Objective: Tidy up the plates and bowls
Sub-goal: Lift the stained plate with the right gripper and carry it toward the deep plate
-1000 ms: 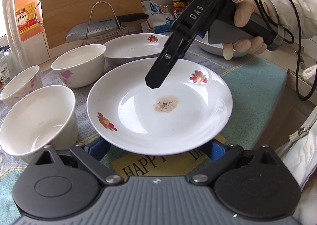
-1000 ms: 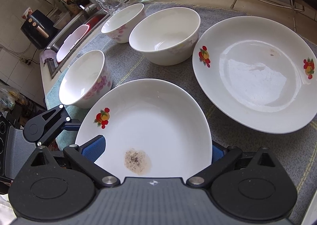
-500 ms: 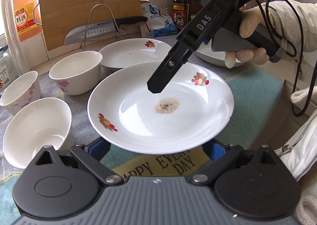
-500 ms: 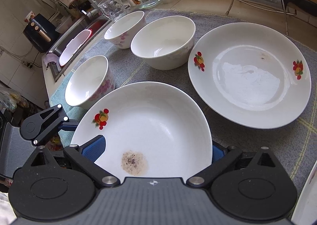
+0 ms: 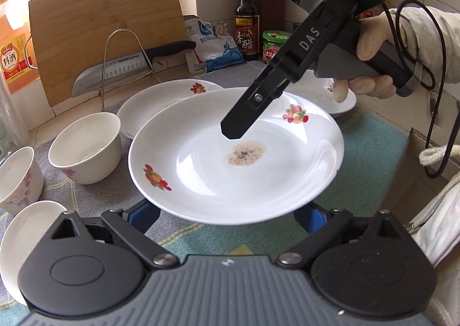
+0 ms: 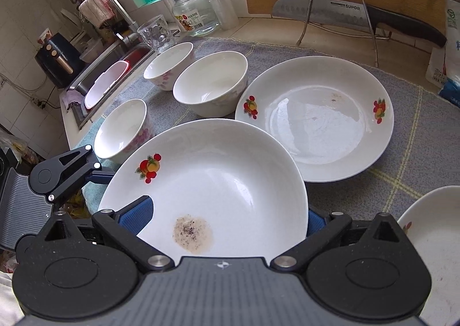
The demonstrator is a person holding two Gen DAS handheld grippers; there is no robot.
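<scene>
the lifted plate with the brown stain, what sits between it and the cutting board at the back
In the left wrist view, another fruit-patterned plate on the mat, then the cleaver on its wire rack; the stained plate overlaps that plate's near rim.

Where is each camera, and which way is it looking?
Left wrist: sits on the left gripper, faces the cutting board; shows the right gripper and hand.
Right wrist: sits on the right gripper, faces the sink; shows the left gripper at lower left.
Both show the stained plate, held off the mat.
</scene>
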